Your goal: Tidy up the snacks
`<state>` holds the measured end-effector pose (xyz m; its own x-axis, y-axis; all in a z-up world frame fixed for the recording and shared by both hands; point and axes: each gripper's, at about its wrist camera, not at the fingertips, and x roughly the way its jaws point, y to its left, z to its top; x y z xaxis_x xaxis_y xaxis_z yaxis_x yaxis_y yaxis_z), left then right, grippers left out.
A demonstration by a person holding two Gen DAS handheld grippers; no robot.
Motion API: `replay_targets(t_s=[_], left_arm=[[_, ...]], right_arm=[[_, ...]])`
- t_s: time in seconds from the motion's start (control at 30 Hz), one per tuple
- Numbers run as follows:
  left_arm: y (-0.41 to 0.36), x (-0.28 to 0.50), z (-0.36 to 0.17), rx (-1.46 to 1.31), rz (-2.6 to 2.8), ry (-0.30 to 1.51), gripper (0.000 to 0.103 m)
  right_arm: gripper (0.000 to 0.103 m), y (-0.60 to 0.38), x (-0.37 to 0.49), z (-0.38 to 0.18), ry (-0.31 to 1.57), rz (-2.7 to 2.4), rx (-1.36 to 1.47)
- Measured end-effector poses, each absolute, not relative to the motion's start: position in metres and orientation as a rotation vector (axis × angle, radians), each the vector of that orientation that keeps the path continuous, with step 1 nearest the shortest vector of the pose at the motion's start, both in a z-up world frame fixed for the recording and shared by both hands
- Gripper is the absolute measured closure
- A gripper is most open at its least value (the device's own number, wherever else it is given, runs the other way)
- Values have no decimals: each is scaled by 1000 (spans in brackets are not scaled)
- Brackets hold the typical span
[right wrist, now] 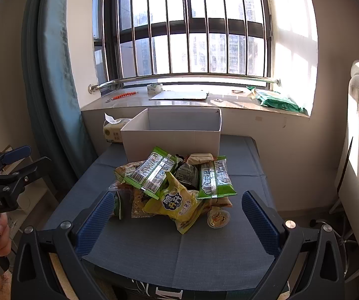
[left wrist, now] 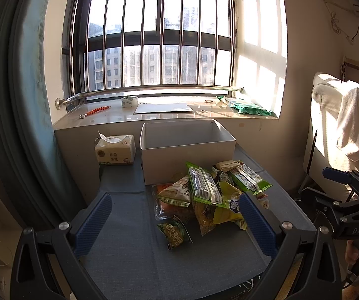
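Observation:
A pile of snack packets lies on a blue-grey table, in front of an open white box. In the right wrist view the pile holds green packets, a yellow packet and a small jelly cup, with the box behind. My left gripper is open and empty, held above the table near the pile. My right gripper is open and empty, just short of the pile.
A tissue pack stands left of the box. The windowsill behind holds a tape roll, a flat board and a green bag. A chair with a towel stands at the right. A curtain hangs at the left.

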<state>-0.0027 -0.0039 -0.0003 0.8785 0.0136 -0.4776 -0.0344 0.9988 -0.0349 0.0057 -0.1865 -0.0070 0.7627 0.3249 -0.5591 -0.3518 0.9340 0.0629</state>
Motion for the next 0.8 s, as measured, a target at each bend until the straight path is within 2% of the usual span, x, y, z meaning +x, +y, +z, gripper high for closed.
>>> replay_targets(t_s=[0.57, 0.8], left_arm=[[-1, -2, -2, -58, 21, 472, 0], [-3, -3, -11, -94, -44, 487, 0]], right_arm=[[0, -188, 13, -15, 626, 361, -50], [0, -192, 67, -37, 710, 355, -83]])
